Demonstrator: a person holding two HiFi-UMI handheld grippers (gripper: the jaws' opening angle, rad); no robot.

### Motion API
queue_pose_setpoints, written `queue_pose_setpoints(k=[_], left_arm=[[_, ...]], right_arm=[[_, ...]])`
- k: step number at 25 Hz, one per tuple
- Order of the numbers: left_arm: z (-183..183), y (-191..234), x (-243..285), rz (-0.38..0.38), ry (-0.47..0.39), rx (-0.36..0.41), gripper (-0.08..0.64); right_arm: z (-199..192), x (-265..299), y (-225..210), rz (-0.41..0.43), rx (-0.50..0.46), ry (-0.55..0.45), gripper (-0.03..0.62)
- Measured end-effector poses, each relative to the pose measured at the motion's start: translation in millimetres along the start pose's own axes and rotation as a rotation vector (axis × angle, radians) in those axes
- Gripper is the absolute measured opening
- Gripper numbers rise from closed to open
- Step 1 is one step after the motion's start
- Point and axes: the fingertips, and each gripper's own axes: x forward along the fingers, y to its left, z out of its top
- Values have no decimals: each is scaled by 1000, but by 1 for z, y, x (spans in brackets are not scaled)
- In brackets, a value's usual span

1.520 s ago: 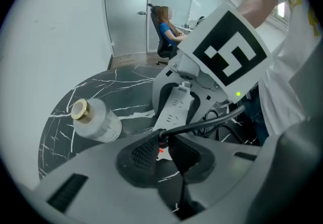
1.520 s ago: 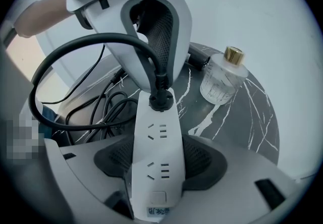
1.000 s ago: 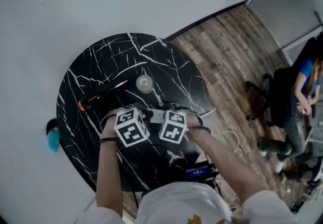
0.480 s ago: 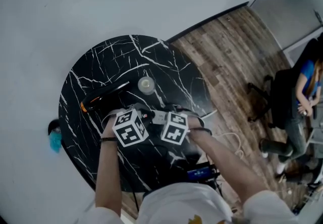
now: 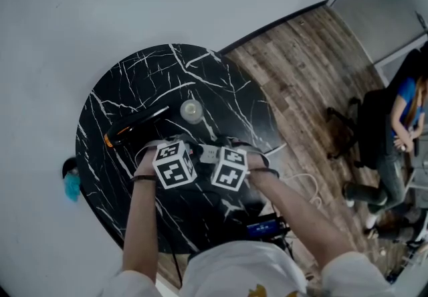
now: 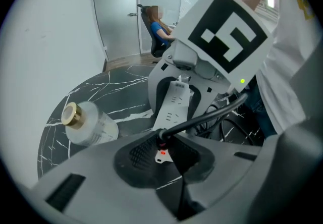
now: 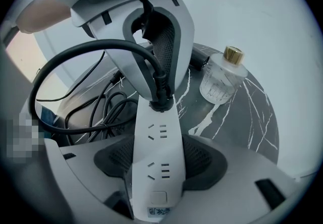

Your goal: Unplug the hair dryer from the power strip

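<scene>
Left fingers [image 6: 132, 156] slightly wider, on plug [image 7: 160, 99]

White shirt [image 5: 234, 272], black wrist strap [image 5: 142, 179], grey claws [image 6: 164, 151] [image 7: 159, 161] bearing black-and-white marker cubes [image 5: 175, 167].

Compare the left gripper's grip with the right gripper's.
The left gripper is shut on the black hair-dryer plug; the right gripper, on the long white power strip. The left holds at the strip's far socket; the right clamps its button end. Both sit side by side over the black marbled table.
</scene>
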Motion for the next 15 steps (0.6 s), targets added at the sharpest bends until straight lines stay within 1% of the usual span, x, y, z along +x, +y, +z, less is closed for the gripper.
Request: queue_pose_setpoints(k=[4, 6, 10, 11, 15], left_arm=[[-1, 2, 3, -11, 7, -1, 55], [0, 1, 2, -11, 14, 10, 55], [0, -1, -1, 41, 68, 56, 49], [-1, -1, 0, 35, 77, 48, 49], [-1, 0, 1, -68, 45, -47, 52]], right_arm=[[-1, 1, 0, 0, -1, 2, 267], [-1, 1, 0, -2, -3, 1, 267], [1, 1, -2, -7, -21, 3, 267], [1, 1, -2, -4, -24, 3, 267], [-1, 2, -1, -7, -17, 7, 267]])
